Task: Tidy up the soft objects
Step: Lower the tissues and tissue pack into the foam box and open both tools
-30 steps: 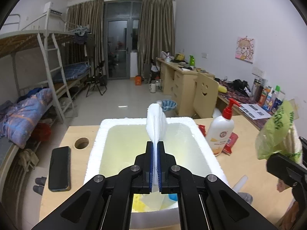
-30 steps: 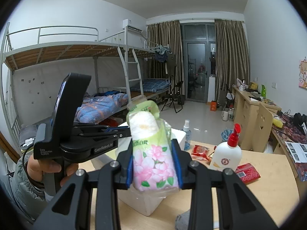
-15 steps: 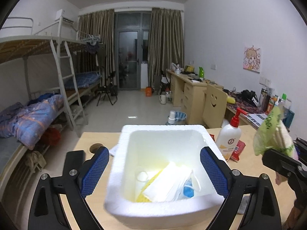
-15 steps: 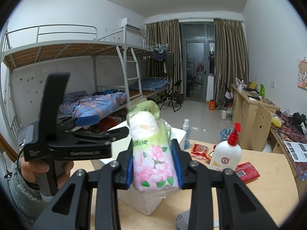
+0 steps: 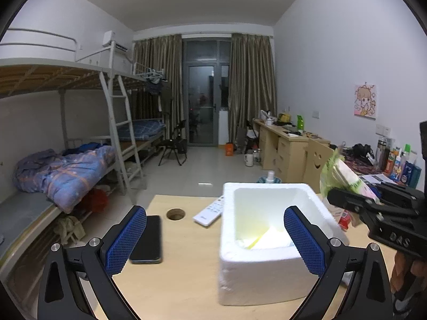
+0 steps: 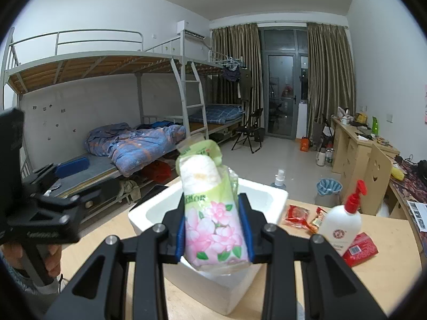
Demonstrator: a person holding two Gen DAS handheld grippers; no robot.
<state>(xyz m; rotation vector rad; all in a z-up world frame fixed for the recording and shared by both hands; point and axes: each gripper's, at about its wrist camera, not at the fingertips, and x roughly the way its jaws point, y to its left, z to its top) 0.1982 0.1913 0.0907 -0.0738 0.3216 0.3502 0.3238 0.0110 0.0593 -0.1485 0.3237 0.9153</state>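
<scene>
On a pale wooden tabletop (image 5: pixel 186 280), a black phone (image 5: pixel 148 240) lies at nine o'clock of a white foam box (image 5: pixel 267 266), and a white remote (image 5: pixel 209 212) lies at the box's eleven o'clock. The left gripper (image 5: pixel 214 237) has let go: a second ago its blue fingers (image 5: pixel 125 237) pinched a white tissue pack over the box, and now they stand wide and are opening, with nothing between them. White packs (image 5: pixel 272 237) lie inside the box. At three o'clock of the box, the right gripper (image 6: pixel 214 224) is unchanged, its fingers clamped on a green floral tissue pack (image 6: pixel 213 221) held upright above the box's near rim. A lotion bottle (image 6: pixel 344 221) stands further right on the tabletop.
</scene>
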